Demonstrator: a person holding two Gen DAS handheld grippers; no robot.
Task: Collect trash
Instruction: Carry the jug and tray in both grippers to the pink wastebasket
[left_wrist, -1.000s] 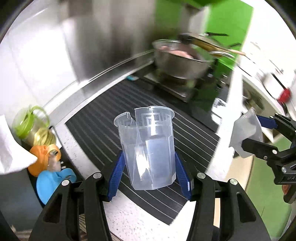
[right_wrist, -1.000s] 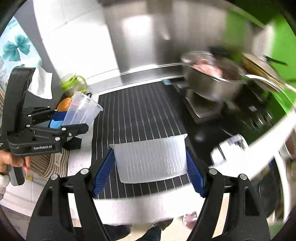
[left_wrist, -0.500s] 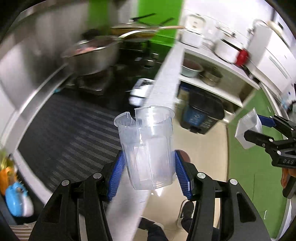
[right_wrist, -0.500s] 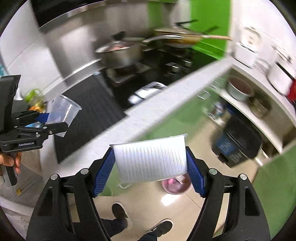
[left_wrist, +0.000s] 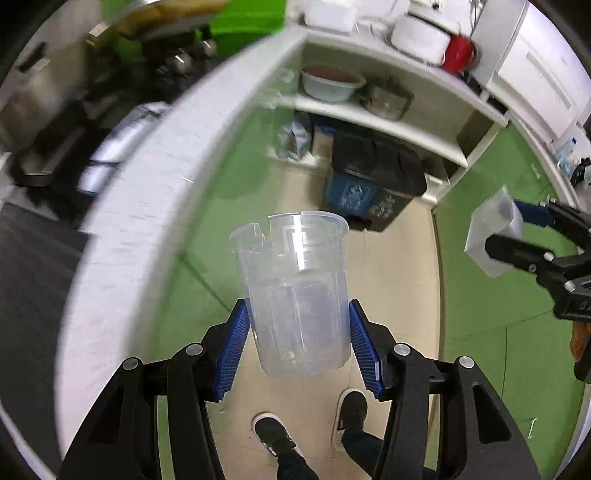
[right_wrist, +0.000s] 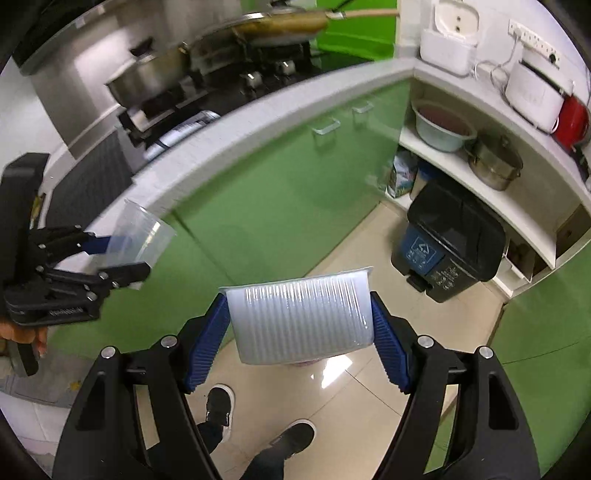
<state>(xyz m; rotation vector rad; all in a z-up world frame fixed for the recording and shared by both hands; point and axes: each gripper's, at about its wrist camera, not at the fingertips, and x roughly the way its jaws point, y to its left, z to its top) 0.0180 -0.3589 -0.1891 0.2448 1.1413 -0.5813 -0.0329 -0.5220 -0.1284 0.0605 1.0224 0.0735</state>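
My left gripper (left_wrist: 297, 345) is shut on two nested clear plastic cups (left_wrist: 295, 288), held upright over the floor. In the right wrist view the same gripper (right_wrist: 122, 254) and its cups (right_wrist: 138, 242) hang at the left. My right gripper (right_wrist: 299, 343) is shut on a white ribbed plastic tub (right_wrist: 301, 321); it also shows at the right edge of the left wrist view, where the tub (left_wrist: 493, 236) sits between black fingers. A black bin with a blue front (left_wrist: 373, 188) (right_wrist: 448, 243) stands closed on the floor under a shelf, ahead of both grippers.
A white countertop edge (right_wrist: 258, 114) curves above green cabinet doors (right_wrist: 280, 206). The side shelf (right_wrist: 461, 173) holds a basin and a steel pot. A person's shoes (left_wrist: 277, 435) stand on the beige tile floor below. Pans sit on the stove (right_wrist: 207, 74).
Both grippers have swung away from the striped counter mat and stove, out over the counter edge and down toward the floor and bin. Each keeps its hold on its plastic item.
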